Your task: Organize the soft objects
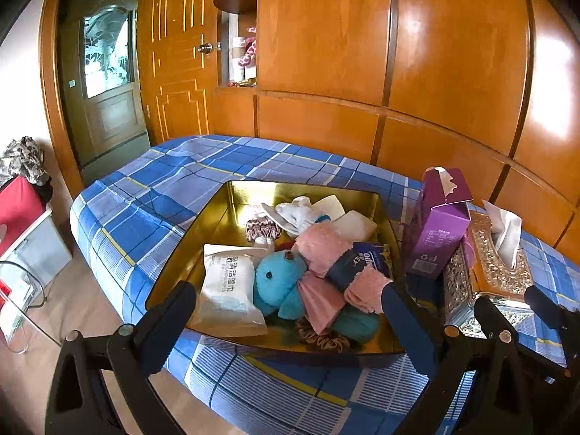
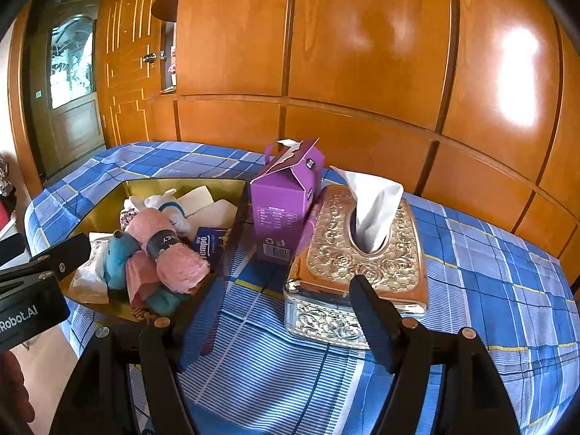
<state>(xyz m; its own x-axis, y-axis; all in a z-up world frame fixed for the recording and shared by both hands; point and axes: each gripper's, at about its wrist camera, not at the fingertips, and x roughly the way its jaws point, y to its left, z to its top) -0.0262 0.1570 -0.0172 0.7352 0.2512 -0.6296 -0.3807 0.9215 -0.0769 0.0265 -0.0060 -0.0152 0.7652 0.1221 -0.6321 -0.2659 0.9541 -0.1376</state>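
Note:
A gold tray (image 1: pixel 232 195) (image 2: pixel 108 199) on the blue plaid bed holds several soft things: a blue plush toy (image 1: pixel 277 279) (image 2: pixel 117 253), a rolled pink towel (image 1: pixel 326 250) (image 2: pixel 170 250), a white wipes pack (image 1: pixel 226 286), a white plush (image 1: pixel 295 214), scrunchies (image 1: pixel 262 230) and a tissue pack (image 1: pixel 375 257). My left gripper (image 1: pixel 290 311) is open and empty, hovering over the tray's near edge. My right gripper (image 2: pixel 286 304) is open and empty, in front of the ornate tissue box (image 2: pixel 362 253) (image 1: pixel 496 275).
A purple carton (image 2: pixel 286 199) (image 1: pixel 435 224) stands between tray and tissue box. Wooden wardrobe panels (image 2: pixel 362 54) rise behind the bed. A door (image 1: pixel 105 83) is at far left. A red and white box (image 1: pixel 21 224) stands on the floor at left.

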